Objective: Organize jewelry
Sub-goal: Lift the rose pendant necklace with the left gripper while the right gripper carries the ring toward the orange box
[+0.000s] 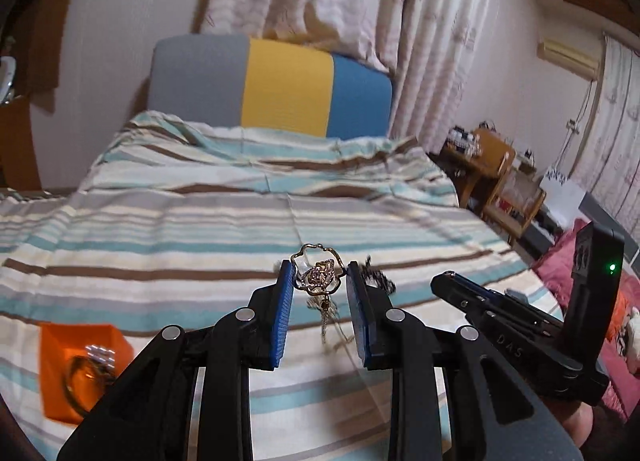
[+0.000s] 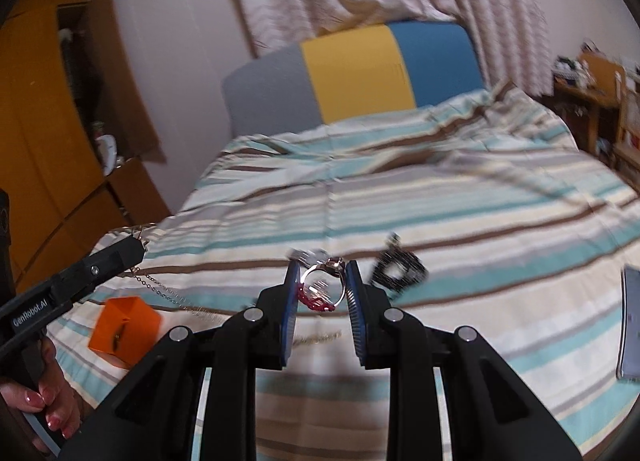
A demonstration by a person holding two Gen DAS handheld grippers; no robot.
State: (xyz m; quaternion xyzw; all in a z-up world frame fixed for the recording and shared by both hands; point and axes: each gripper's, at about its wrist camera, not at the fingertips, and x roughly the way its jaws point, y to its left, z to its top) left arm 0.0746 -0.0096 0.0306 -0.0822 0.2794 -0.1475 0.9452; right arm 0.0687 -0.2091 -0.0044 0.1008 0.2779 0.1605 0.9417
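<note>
My left gripper [image 1: 319,275] is shut on a gold pendant necklace [image 1: 318,273], a flower-shaped charm whose thin chain [image 1: 326,325] hangs down between the fingers. In the right wrist view the same gripper [image 2: 136,247] enters from the left and the chain [image 2: 160,289] trails down to the bedspread. My right gripper [image 2: 322,275] is shut on a silver ring [image 2: 325,281] with red stones, held above the bed; it shows at the right edge of the left wrist view [image 1: 446,281]. An orange box [image 1: 80,365] with a ring inside sits on the bed [image 2: 124,327].
A striped bedspread [image 1: 240,221] covers the bed, with a grey, yellow and blue headboard [image 1: 280,89] behind. A black lacy piece [image 2: 396,265] lies on the cover, a dark flat object [image 2: 630,325] at the right edge. Wooden cabinet [image 2: 44,121] left, wooden shelves [image 1: 492,173] right.
</note>
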